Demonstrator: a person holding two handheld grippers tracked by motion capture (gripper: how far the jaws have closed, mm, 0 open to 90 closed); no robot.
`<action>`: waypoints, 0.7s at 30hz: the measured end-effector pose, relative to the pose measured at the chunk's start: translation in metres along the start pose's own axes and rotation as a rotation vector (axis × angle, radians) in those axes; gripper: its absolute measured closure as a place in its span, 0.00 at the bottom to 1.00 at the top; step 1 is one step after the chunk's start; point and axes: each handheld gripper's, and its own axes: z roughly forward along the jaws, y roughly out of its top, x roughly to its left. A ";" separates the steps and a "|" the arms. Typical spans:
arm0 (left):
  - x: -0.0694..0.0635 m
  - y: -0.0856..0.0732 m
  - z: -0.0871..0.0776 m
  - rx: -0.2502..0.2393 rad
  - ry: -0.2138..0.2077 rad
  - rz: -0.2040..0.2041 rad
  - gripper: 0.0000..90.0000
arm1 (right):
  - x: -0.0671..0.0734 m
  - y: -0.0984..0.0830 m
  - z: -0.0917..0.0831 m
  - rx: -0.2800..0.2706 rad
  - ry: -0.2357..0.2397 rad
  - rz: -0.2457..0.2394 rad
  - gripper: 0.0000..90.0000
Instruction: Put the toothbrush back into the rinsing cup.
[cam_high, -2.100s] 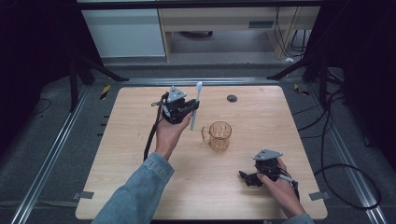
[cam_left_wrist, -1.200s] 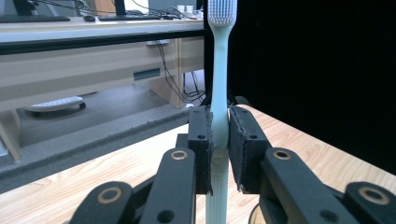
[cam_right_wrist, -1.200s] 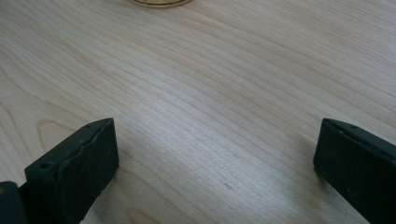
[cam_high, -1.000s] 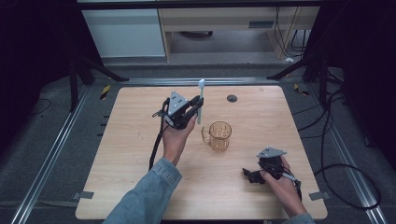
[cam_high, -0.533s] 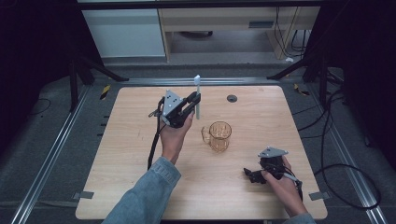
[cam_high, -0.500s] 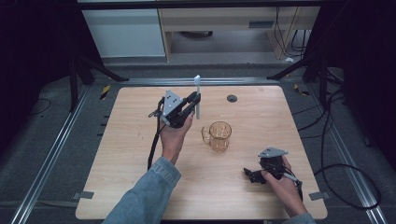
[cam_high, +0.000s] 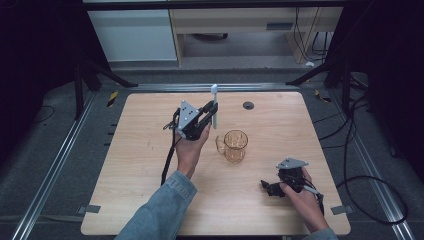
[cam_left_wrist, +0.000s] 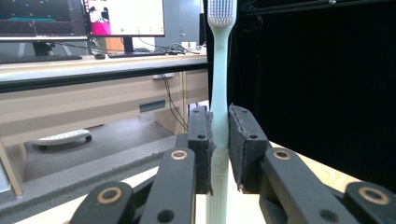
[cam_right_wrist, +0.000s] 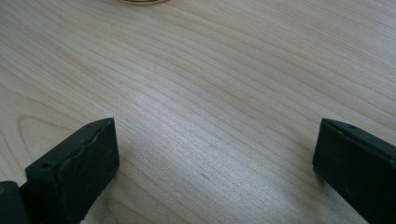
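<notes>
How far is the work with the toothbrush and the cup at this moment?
Done: the left gripper is shut on the toothbrush and holds it upright above the table. In hand: carrying it beside the amber cup. Left, probably: placing it in the cup. The right gripper rests open on the table.

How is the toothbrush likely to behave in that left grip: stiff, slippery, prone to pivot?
The toothbrush probably stays stiff: it stands straight above the left gripper. Its smooth, slim handle, pinched low between two fingers, may pivot or slip if bumped.
</notes>
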 end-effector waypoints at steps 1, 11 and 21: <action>0.000 0.000 0.000 0.000 0.000 0.000 0.88 | 0.000 0.000 0.000 0.000 0.000 0.000 0.01; -0.010 -0.009 0.001 -0.003 -0.019 -0.010 0.88 | 0.000 0.000 0.000 -0.001 0.002 -0.005 0.01; -0.015 -0.021 0.003 0.011 -0.026 -0.028 0.88 | 0.000 0.000 0.000 -0.002 0.003 -0.008 0.01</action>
